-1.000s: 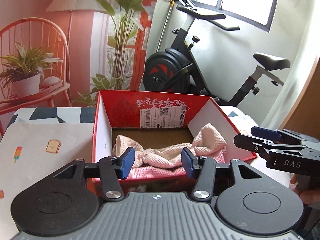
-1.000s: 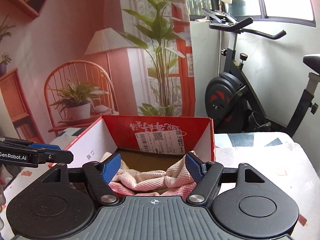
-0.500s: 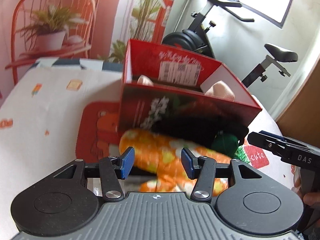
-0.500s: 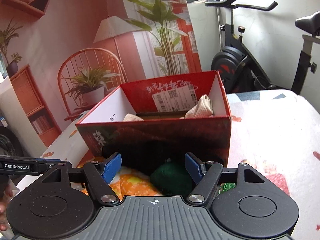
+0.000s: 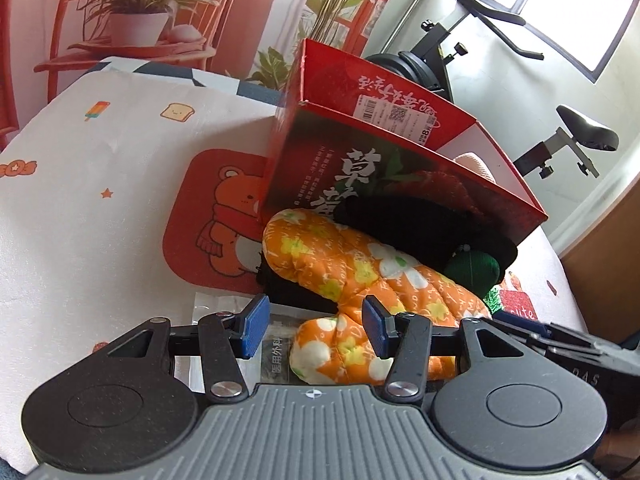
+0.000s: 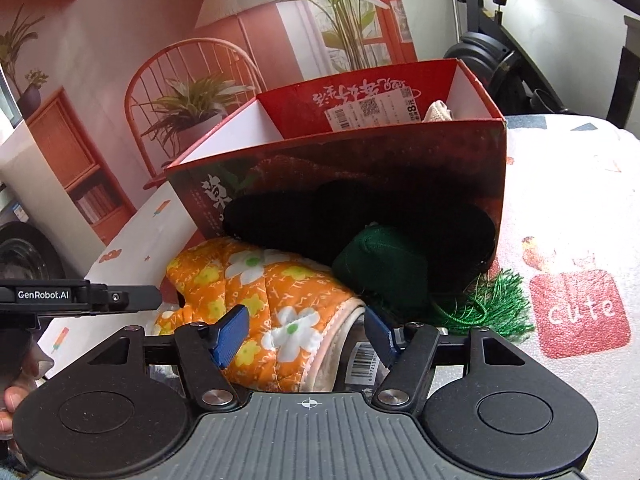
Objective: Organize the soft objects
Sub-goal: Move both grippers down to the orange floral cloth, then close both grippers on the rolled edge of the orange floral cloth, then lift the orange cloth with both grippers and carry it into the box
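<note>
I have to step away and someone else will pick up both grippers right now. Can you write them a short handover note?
Left gripper: jaws open, nothing held, thumb end of the orange oven mitt between them.
Right gripper: jaws closing around the mitt's cuff end, no firm grip visible yet.
Red box stands on the table behind the pile; a pink cloth is already inside.
Still outside, against the box front: the mitt, a black soft item and a green knitted item with a tassel.
Left to do: grip the mitt, lift it into the box, then the black and green items.
</note>
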{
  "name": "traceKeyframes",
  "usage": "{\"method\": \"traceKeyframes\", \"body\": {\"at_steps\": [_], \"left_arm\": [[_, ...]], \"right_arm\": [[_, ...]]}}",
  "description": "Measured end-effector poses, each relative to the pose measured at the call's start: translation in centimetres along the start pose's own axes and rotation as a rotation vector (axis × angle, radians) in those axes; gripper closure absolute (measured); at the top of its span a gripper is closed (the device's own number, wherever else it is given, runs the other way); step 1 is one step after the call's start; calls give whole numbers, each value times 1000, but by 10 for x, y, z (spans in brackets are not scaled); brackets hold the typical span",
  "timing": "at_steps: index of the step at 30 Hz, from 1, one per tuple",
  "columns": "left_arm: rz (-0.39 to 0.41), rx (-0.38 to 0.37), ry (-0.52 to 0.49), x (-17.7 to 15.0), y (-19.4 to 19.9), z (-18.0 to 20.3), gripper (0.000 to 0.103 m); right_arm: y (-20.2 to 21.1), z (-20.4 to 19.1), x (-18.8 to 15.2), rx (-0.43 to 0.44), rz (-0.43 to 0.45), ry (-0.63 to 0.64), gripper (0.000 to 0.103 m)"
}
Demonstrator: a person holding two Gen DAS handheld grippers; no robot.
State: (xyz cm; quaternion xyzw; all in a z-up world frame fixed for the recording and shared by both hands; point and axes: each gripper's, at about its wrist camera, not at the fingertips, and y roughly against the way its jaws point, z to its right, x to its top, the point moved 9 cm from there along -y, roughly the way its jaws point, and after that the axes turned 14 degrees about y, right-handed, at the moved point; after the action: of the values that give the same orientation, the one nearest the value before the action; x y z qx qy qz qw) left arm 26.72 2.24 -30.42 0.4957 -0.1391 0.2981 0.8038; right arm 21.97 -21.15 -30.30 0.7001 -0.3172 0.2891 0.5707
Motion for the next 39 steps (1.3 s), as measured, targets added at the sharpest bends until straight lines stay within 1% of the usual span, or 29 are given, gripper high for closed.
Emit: {"method": "traceKeyframes", "body": {"at_steps": [2, 5, 6, 10, 12, 14, 17, 20, 22, 23, 24, 25, 26, 27, 30, 31, 33, 35, 39], "left_arm": [[0, 5, -2, 4, -6, 0, 50], [49, 41, 10, 16, -8, -4, 49], [54, 47, 21, 19, -11, -6, 49], [23, 48, 40, 30, -25, -10, 49], [16, 51, 59, 33, -32, -12, 49], [-4, 25, 116, 34, -38, -16, 49], [-34, -5, 203, 34, -49, -21, 49], [-43, -25, 230, 35, -56, -20, 50], [-36, -27, 216, 35, -56, -16, 51], [-25, -20, 206, 36, -55, -15, 57], [-15, -11, 199, 36, -53, -15, 68], [-10, -4, 199, 36, -52, -15, 71], [-4, -4, 200, 36, -50, -15, 77], [7, -3, 187, 34, -47, -13, 80], [56, 31, 99, 31, -33, -5, 83], [73, 35, 79, 30, -27, -3, 84], [107, 29, 61, 29, -14, 0, 85], [145, 22, 42, 30, -1, 4, 85], [219, 13, 11, 35, 23, 11, 85]], "right_arm": [[-5, 1, -6, 9, -21, -13, 44], [-10, 0, -11, 6, -34, -11, 44], [-11, 0, -11, 5, -35, -8, 46], [-14, 0, -15, 18, -40, -22, 52], [-15, 0, -16, 26, -43, -23, 58], [-16, 0, -17, 38, -45, -26, 60], [-17, 1, -17, 43, -50, -32, 62], [-19, 1, -18, 47, -51, -35, 63], [-19, 2, -18, 49, -49, -42, 63], [-19, 2, -18, 52, -48, -47, 63], [-19, 2, -18, 54, -47, -51, 63], [-18, 3, -18, 55, -45, -53, 64], [-18, 2, -18, 58, -44, -55, 66], [-18, 2, -18, 64, -44, -57, 69], [-18, 0, -16, 82, -39, -52, 76], [-17, -1, -15, 84, -35, -46, 77], [-15, -3, -12, 89, -22, -38, 85], [-11, -5, -8, 95, -3, -28, 88], [-1, -10, 3, 108, 53, 3, 89]]}}
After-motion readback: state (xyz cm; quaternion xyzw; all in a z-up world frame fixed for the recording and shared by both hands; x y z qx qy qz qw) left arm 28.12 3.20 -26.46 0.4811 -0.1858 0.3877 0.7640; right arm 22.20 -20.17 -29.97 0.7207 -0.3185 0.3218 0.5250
